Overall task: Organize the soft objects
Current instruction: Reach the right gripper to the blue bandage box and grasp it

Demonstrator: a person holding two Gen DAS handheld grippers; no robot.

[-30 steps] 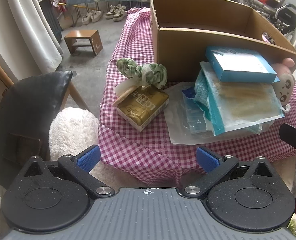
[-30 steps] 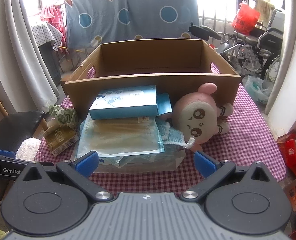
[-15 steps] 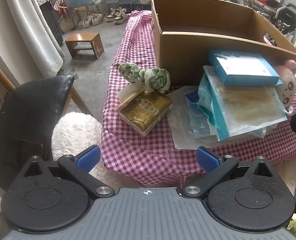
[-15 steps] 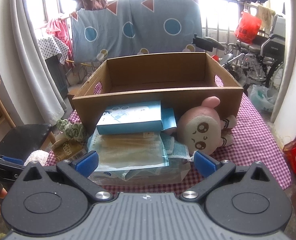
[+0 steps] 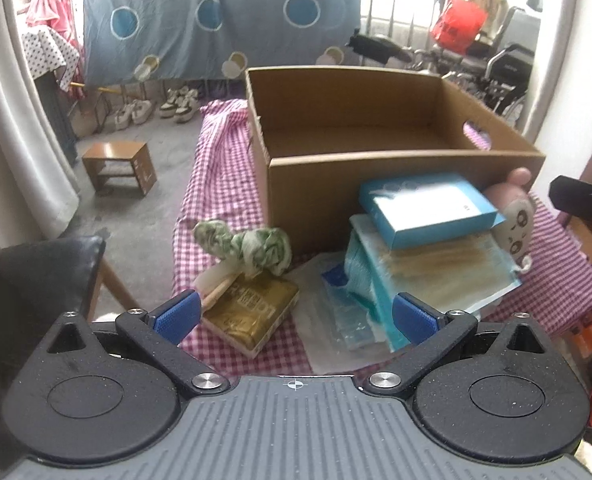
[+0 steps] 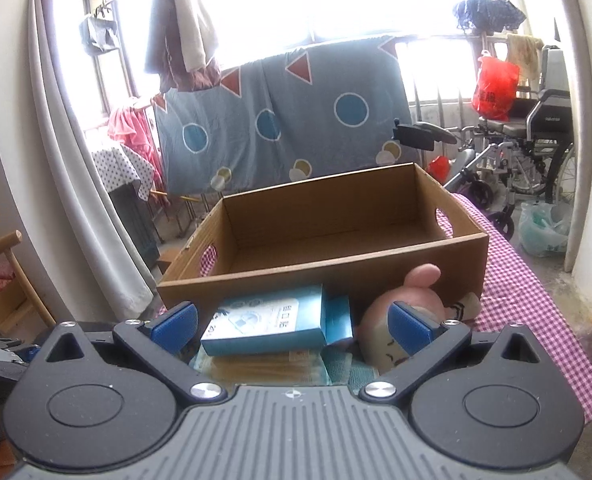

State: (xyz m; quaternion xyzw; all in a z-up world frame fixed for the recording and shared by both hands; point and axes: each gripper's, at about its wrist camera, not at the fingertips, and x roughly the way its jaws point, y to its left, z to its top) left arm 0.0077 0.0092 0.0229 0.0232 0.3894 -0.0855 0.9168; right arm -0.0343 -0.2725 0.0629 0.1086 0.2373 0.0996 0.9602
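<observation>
An empty cardboard box (image 5: 375, 160) stands on the checked table (image 5: 224, 200); it also shows in the right wrist view (image 6: 327, 248). In front of it lie a green-white scrunchie (image 5: 252, 244), a gold tissue pack (image 5: 252, 316), a blue box (image 5: 427, 208) on a stack of teal packets (image 5: 427, 284), and a pink plush toy (image 5: 515, 224). My left gripper (image 5: 294, 316) is open and empty, just short of the tissue pack. My right gripper (image 6: 294, 324) is open and empty above the blue box (image 6: 268, 320) and the plush toy (image 6: 379, 320).
A black chair (image 5: 28, 276) stands left of the table, a small wooden stool (image 5: 118, 166) on the floor beyond. A blue sheet (image 6: 284, 120) hangs behind the table. Wheelchairs (image 6: 523, 152) stand at the right. The right gripper's body (image 5: 583, 200) shows at the left view's right edge.
Both grippers have tilted upward and moved closer to the table; the items now sit lower in both views and more of the room behind shows. Both stay open.
</observation>
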